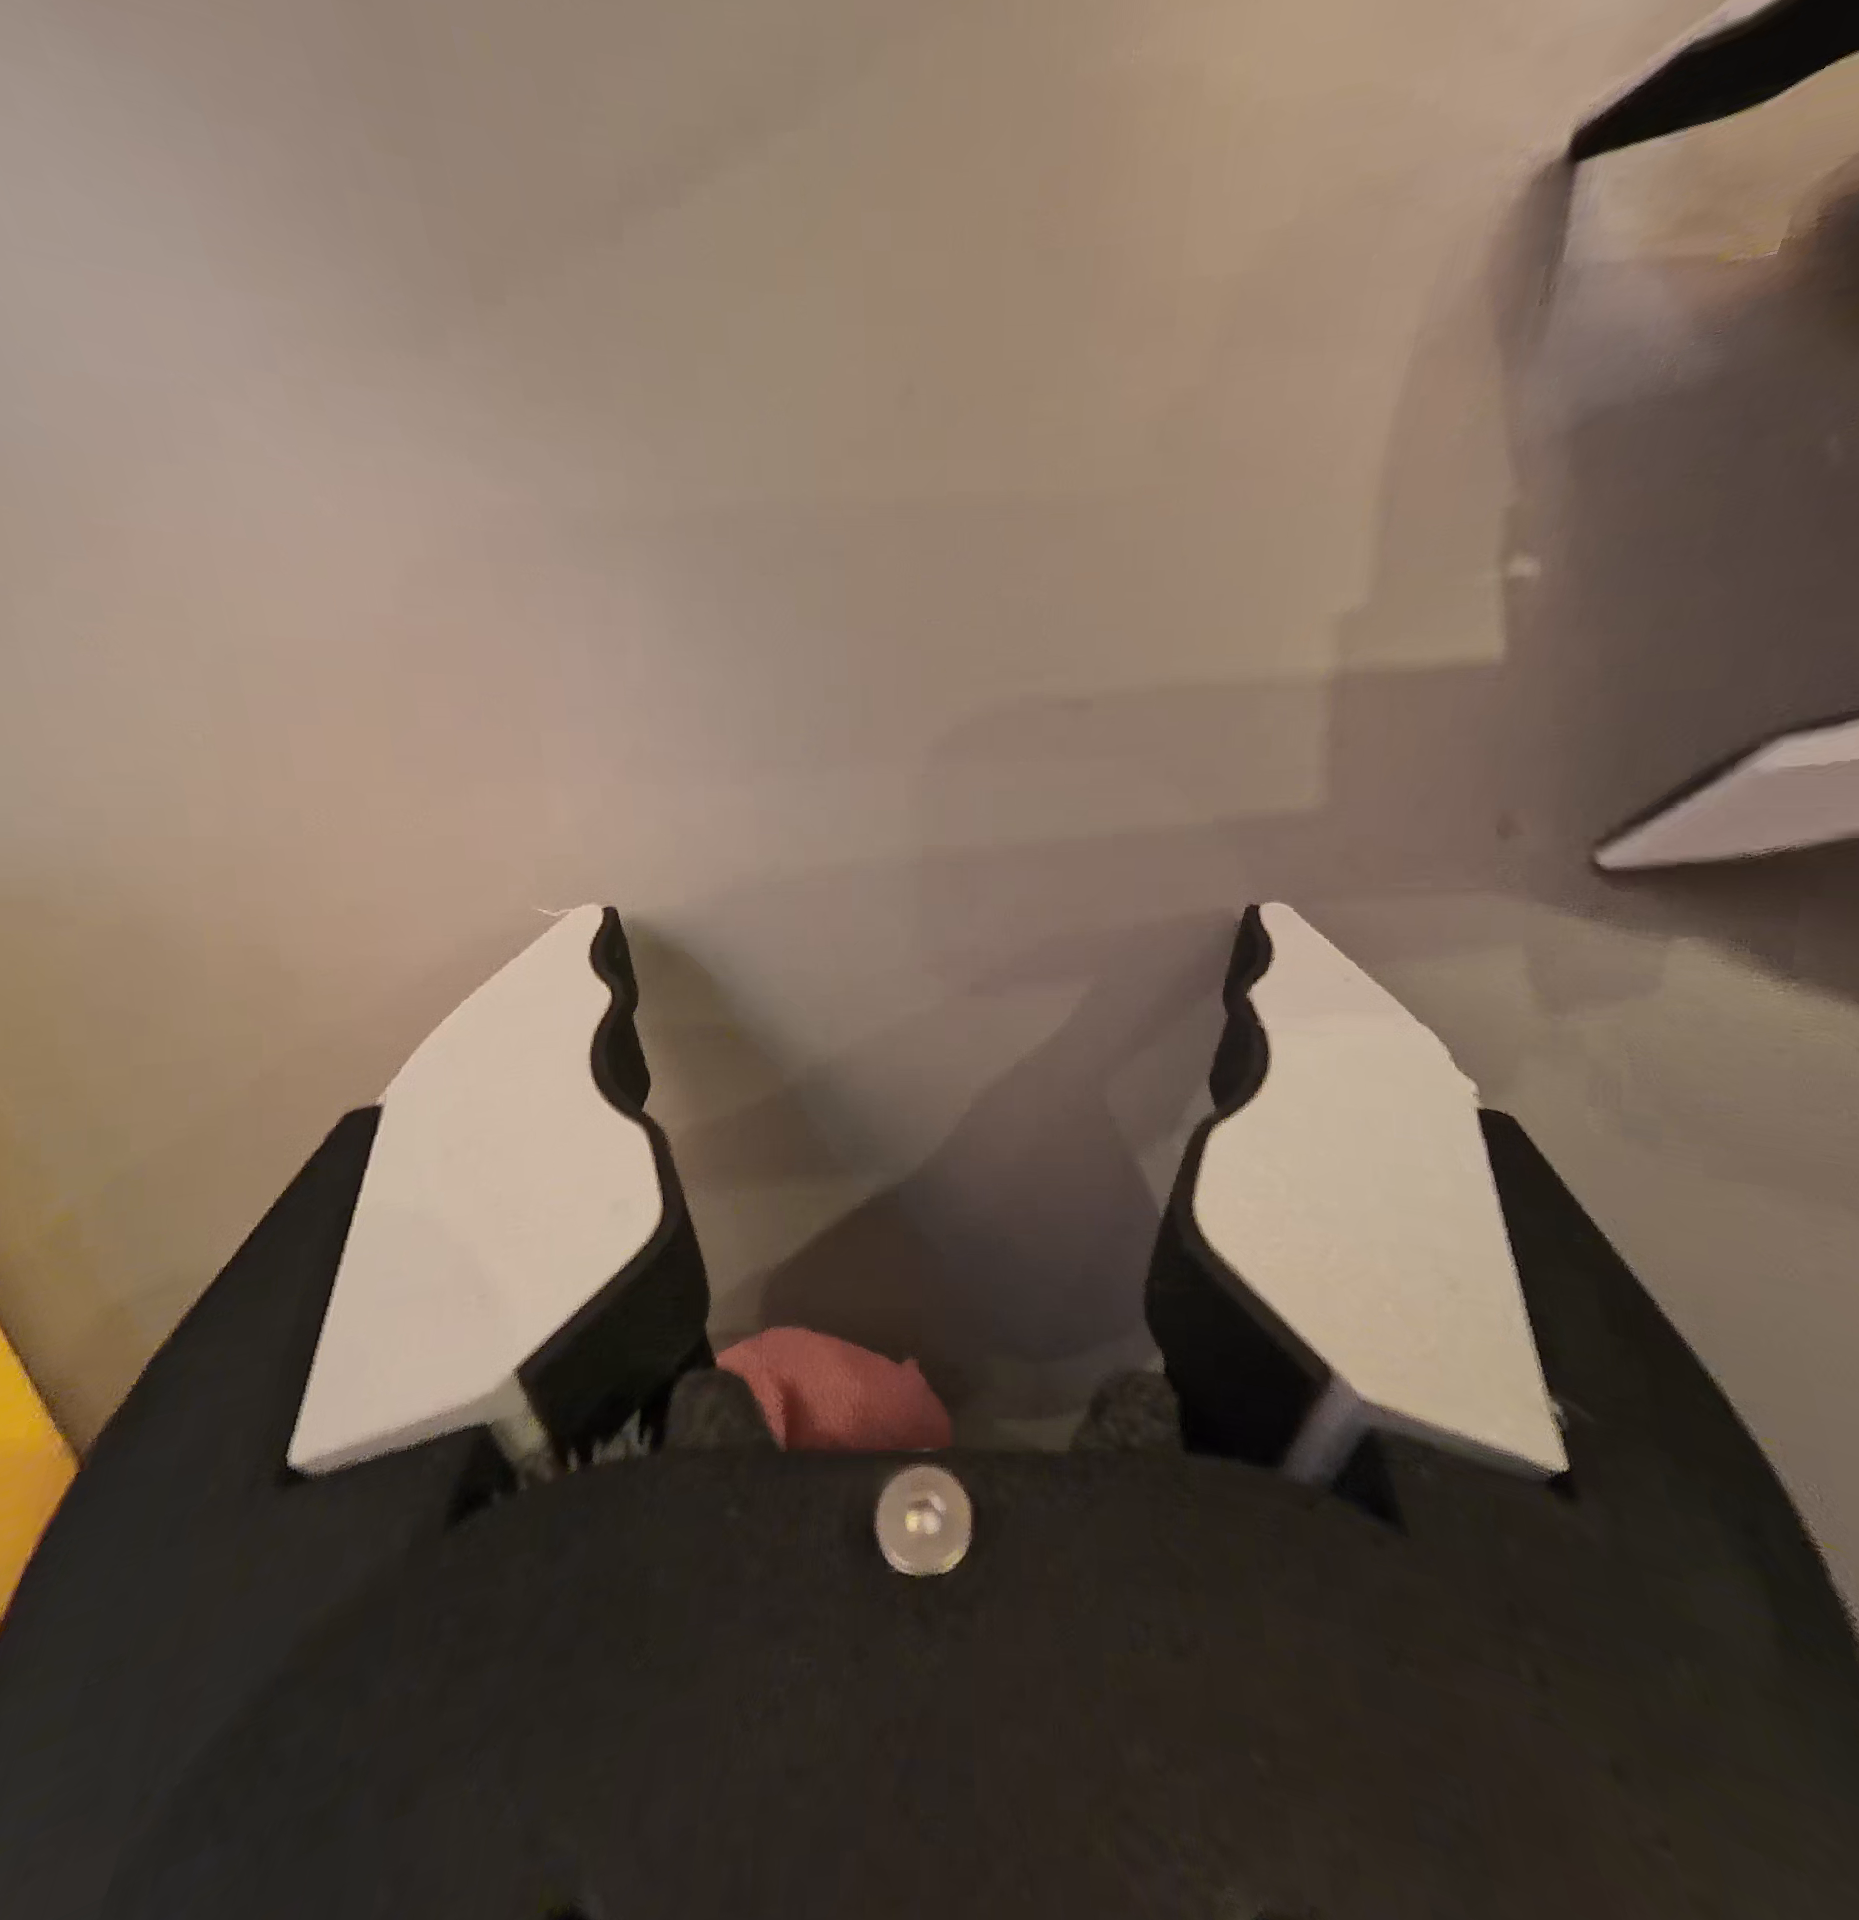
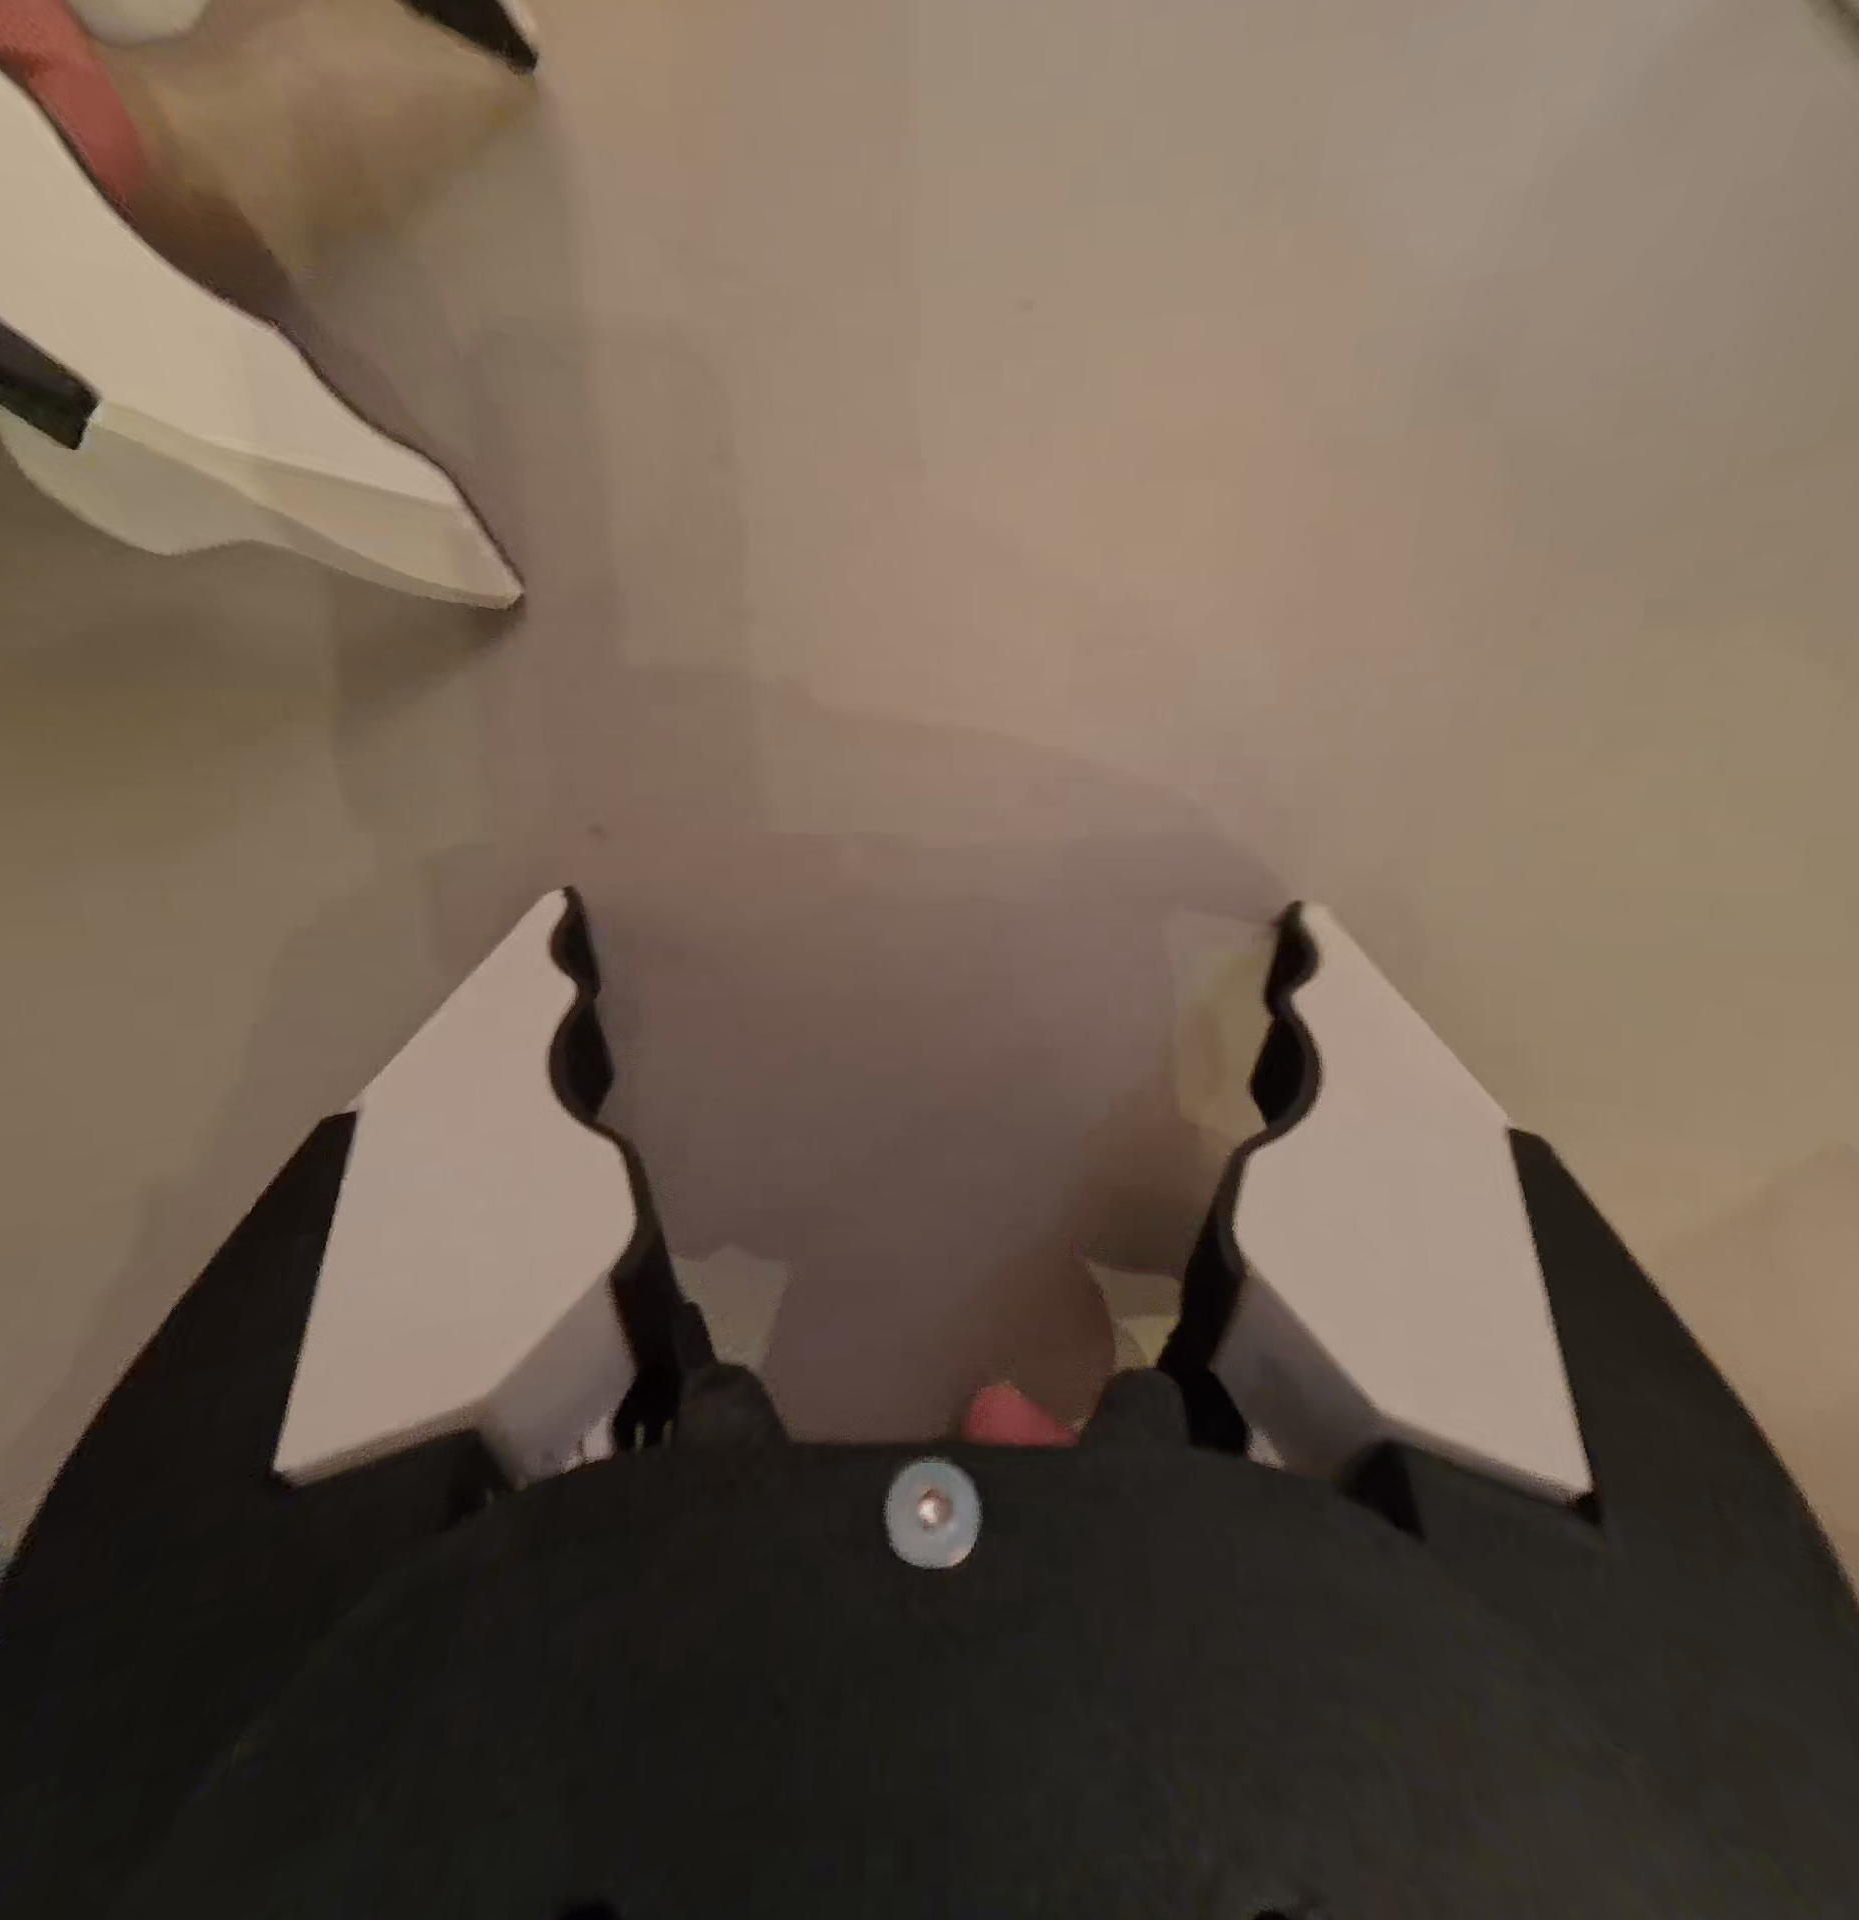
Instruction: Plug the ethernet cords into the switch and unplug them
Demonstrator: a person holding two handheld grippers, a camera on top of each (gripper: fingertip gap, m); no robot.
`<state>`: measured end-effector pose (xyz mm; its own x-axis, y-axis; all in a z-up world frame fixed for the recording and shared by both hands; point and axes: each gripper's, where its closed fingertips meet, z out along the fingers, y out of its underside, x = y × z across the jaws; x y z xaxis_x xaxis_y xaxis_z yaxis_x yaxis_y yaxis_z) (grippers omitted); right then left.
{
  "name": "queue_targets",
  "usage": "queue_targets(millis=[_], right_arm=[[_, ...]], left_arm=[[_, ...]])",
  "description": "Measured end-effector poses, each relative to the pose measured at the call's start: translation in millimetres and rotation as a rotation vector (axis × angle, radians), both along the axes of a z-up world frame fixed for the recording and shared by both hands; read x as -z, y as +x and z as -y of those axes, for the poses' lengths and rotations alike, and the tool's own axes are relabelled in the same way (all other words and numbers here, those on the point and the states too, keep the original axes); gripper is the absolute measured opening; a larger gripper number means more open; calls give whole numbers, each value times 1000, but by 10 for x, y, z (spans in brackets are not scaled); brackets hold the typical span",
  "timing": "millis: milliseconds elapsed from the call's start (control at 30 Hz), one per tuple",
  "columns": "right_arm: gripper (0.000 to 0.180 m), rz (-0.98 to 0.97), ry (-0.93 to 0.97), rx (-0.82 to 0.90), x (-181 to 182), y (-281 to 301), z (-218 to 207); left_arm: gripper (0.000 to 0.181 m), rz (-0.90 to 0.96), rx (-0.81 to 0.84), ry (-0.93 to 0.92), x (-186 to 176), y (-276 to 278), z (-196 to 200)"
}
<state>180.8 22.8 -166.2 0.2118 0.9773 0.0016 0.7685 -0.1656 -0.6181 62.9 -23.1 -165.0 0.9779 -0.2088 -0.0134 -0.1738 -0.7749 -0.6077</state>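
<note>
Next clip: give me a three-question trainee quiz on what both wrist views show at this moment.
1. True or false: the left tool grips an ethernet cord.
2. Multiple choice: between the right tool's fingers lies A) a switch, B) bare grey tabletop, C) a plug.
3. Fill in: in the right wrist view, the other tool shows at the upper ____.

Key: 1 false, it is open and empty; 2 B; 3 left.

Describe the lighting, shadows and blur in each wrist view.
Left wrist view: warm, dim light on the grey surface; the open left gripper is fairly sharp, soft shadows fall ahead of it, and the edges smear at right. Right wrist view: softer overall; a broad shadow lies between the open right gripper fingers, and the other gripper at top left is blurred.
</note>
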Motion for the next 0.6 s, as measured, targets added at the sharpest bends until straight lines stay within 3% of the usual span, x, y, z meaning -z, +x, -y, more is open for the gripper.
queue_targets(millis=[33, 200, 267, 367, 533, 600], right_arm=[[129, 4, -2, -11, 0, -11, 9], [108, -21, 58, 44, -55, -97, -98], [103, -27, 63, 48, -61, -128, -82], [91, -31, 51, 49, -62, -166, -41], [112, -31, 12, 42, -22, -164, -48], [112, -36, 22, 36, -27, -161, -62]], left_arm=[[108, -12, 2, 8, -7, -6, -3], [110, -15, 7, 11, -7, 13, 18], [135, 39, 87, -9, 4, 117, 56], [128, 37, 119, -15, 17, 110, 70], [122, 10, 153, -10, 32, 121, 87], [122, 10, 159, -10, 31, 117, 89]])
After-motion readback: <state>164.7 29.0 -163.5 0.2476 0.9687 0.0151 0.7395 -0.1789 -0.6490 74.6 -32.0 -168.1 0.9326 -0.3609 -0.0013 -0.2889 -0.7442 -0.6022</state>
